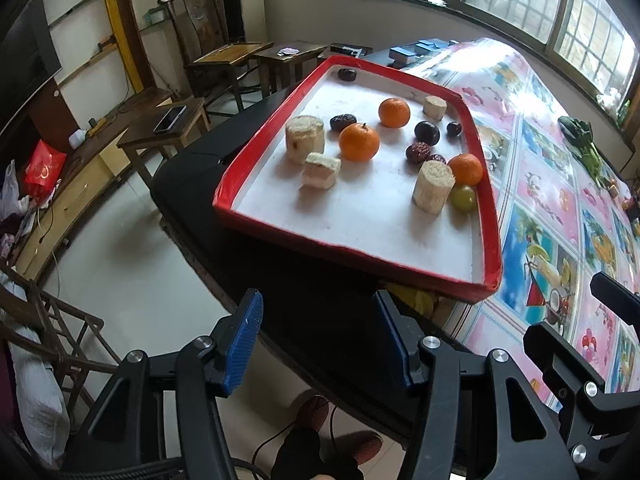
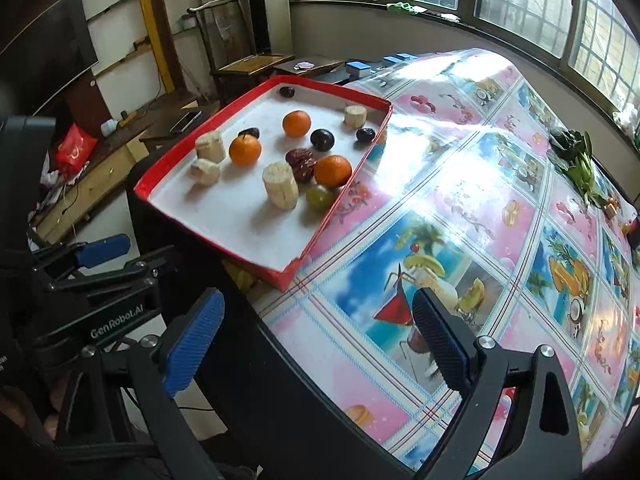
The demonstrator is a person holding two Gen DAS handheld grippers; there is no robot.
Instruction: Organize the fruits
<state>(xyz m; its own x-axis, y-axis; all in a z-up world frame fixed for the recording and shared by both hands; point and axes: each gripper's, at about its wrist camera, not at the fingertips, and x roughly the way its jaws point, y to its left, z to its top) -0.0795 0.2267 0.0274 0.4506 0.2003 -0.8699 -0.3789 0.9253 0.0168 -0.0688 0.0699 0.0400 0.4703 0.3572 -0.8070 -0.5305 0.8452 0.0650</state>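
Both tools stand wide apart and empty: the left gripper (image 1: 320, 344) hangs over the black table edge below the red-rimmed tray (image 1: 490, 216), the right gripper (image 2: 320, 344) above the fruit-print tablecloth (image 2: 500, 208). "GenRobot.AI" reads in white on the left tool's body in the right wrist view. In the tray lie three oranges (image 1: 359, 142), pale cut cylinders (image 1: 433, 186), a green grape (image 1: 463, 199), a dark plum (image 1: 427, 133) and wrinkled dark fruits (image 1: 418, 153), possibly dates
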